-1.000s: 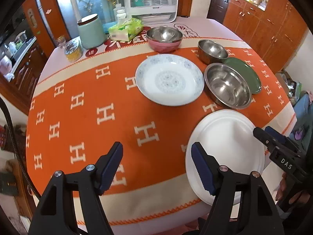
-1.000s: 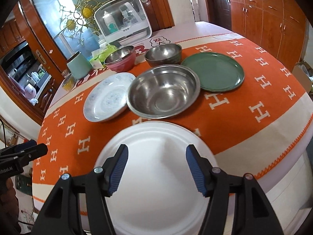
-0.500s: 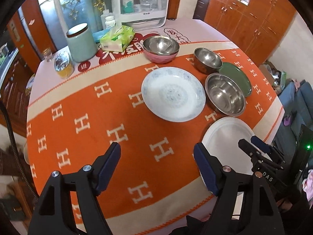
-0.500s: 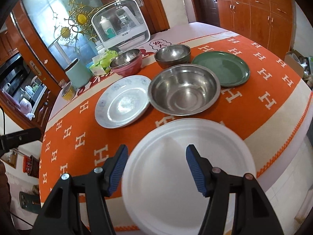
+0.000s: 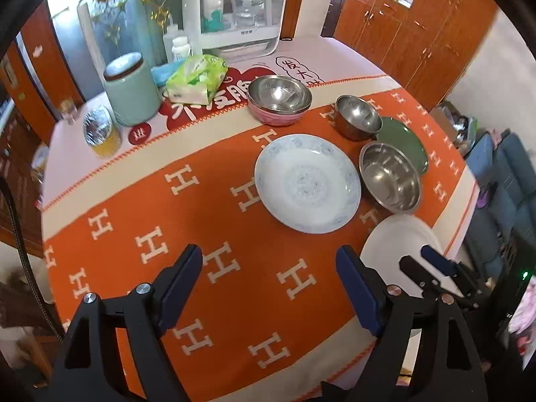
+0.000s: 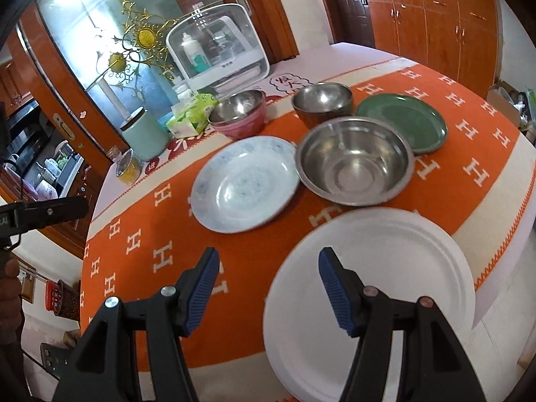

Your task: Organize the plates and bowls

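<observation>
While the round table is seen from both wrist cameras, the following is noted:
Left gripper (image 5: 268,281): jaws are opening; nothing is held between them; it is poised over bare orange cloth (image 5: 134,201).
Right gripper (image 6: 266,284): jaws are spread, nothing is pinched; its right finger is seen over the white plate (image 6: 395,278).
White plate: laid at the near table edge, partly overhanging it.
Patterned plate (image 5: 306,182): placed mid-table, just beside the large steel bowl (image 5: 390,176).
Green plate (image 6: 402,125): set behind the large steel bowl, partly hidden by it.
Small steel bowl (image 6: 323,102): found beside the green plate.
Pink bowl (image 5: 278,104): a steel bowl is nested in it.
</observation>
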